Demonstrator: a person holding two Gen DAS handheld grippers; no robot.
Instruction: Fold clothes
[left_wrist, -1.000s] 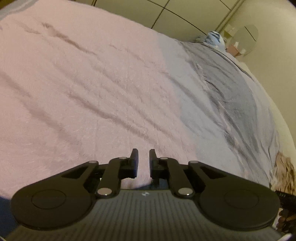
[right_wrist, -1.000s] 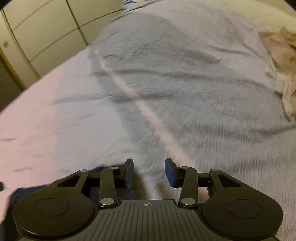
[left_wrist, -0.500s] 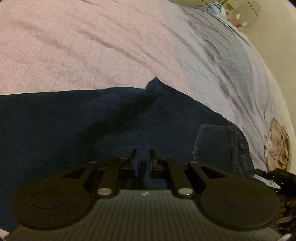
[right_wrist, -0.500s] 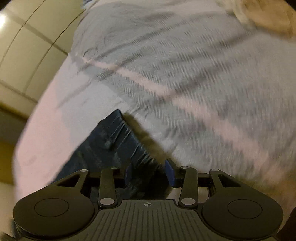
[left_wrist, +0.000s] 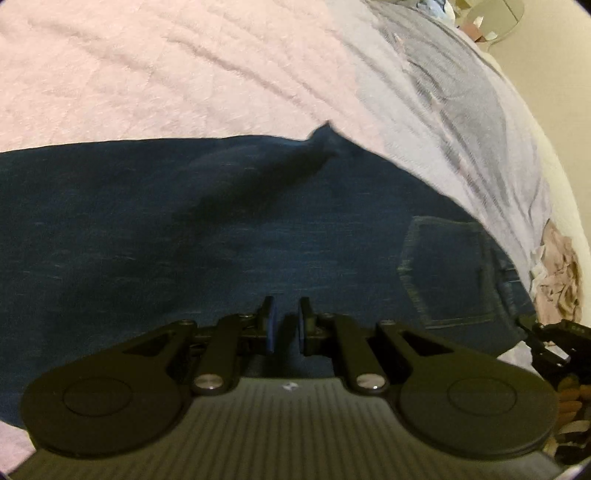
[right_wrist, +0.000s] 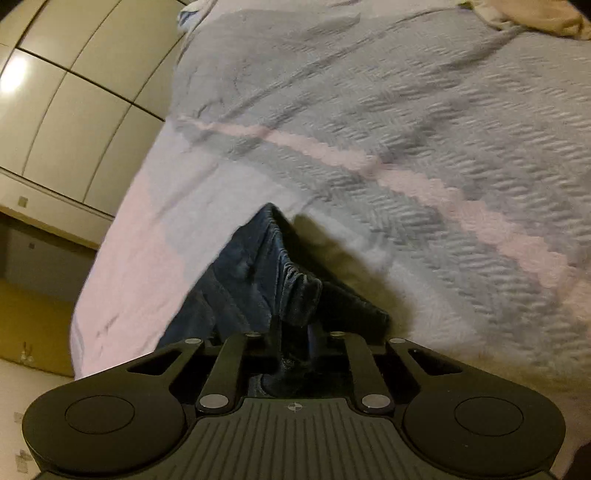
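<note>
Dark blue jeans (left_wrist: 221, 240) lie spread flat across the bed, with a back pocket (left_wrist: 443, 273) at their right end. My left gripper (left_wrist: 284, 325) sits low over their near edge, its fingers drawn to a narrow gap with denim in it. In the right wrist view my right gripper (right_wrist: 295, 332) is shut on the bunched waistband of the jeans (right_wrist: 258, 266), which rises between its fingers. The right gripper (left_wrist: 546, 339) also shows at the right edge of the left wrist view, beside the pocket.
A pink bedspread (left_wrist: 147, 74) covers the bed, and a grey-blue textured blanket (right_wrist: 406, 110) lies over its far side. A heap of beige clothes (left_wrist: 557, 273) sits at the right. Pale wardrobe doors (right_wrist: 74, 110) stand beyond the bed's edge.
The jeans have come into view and now lie spread on the bed. My right gripper, open a second ago, has shut on the waistband. Both views have tilted down.
</note>
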